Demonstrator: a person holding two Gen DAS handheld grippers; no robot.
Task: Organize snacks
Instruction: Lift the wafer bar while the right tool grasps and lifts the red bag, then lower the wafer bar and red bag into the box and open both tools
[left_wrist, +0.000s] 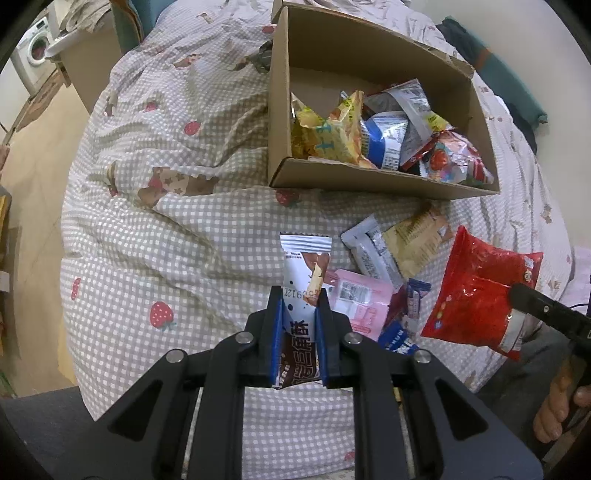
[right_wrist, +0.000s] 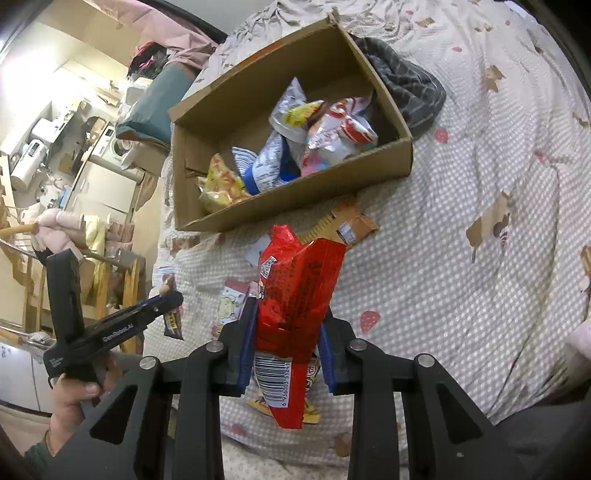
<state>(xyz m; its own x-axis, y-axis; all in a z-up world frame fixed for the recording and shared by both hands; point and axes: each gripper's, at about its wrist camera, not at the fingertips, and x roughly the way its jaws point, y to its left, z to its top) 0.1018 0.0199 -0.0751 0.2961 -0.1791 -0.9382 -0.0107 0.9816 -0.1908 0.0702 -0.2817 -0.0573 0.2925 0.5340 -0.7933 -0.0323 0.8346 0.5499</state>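
Note:
A cardboard box (left_wrist: 369, 181) holding several snack packets lies on a checked quilt; it also shows in the right wrist view (right_wrist: 295, 199). My left gripper (left_wrist: 299, 299) is shut on a white and brown snack bar (left_wrist: 301, 273), held above the quilt in front of the box. My right gripper (right_wrist: 290, 314) is shut on a red snack bag (right_wrist: 299, 288), held above the quilt. The red bag also shows in the left wrist view (left_wrist: 476, 291). Several loose packets (left_wrist: 384, 254) lie between the grippers and the box.
A dark striped cloth (right_wrist: 406, 85) lies behind the box. The checked quilt (left_wrist: 166, 240) covers the bed, with its edge and the floor (left_wrist: 33, 184) at the left. A washing machine (left_wrist: 33, 55) stands far left.

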